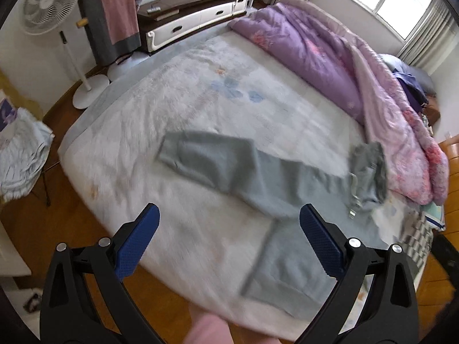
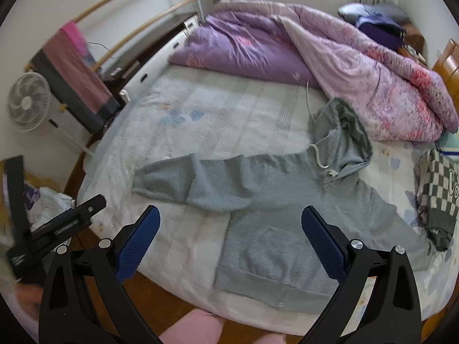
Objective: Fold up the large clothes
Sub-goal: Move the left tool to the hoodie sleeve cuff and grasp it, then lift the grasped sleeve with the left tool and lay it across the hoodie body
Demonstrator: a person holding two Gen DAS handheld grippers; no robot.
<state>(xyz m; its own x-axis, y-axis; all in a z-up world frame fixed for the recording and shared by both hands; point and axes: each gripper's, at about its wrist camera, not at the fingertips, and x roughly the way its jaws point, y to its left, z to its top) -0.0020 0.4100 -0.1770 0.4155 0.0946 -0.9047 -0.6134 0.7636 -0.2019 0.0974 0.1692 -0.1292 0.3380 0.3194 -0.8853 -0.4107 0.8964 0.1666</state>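
**Inspector:** Your surface is a bed (image 2: 200,120) with a pale floral sheet, filling the centre of both views. A purple quilt (image 2: 315,48) is heaped along the upper right of the frame. A standing fan (image 1: 51,0) sits at upper left in the left wrist view, a low cabinet (image 1: 195,14) at top centre, a window (image 1: 390,0) at upper right, and wood floor shows at the lower left.

**Operator:** And the garment?

**Inspector:** The grey hoodie (image 2: 287,229) lies flat on the sheet in the lower centre of your right wrist view. Its long axis runs from the hem at bottom centre up to the hood (image 2: 341,132) at right of centre. One sleeve (image 2: 183,183) stretches crosswise toward the left of the frame. A checkered garment (image 2: 439,189) lies just beside it at the right edge.

**Operator:** Claws?

**Inspector:** Your left gripper (image 1: 229,246) is released, jaws spread wide above the bed edge, gripping nothing. Your right gripper (image 2: 231,246) is likewise released, above the hoodie's hem.
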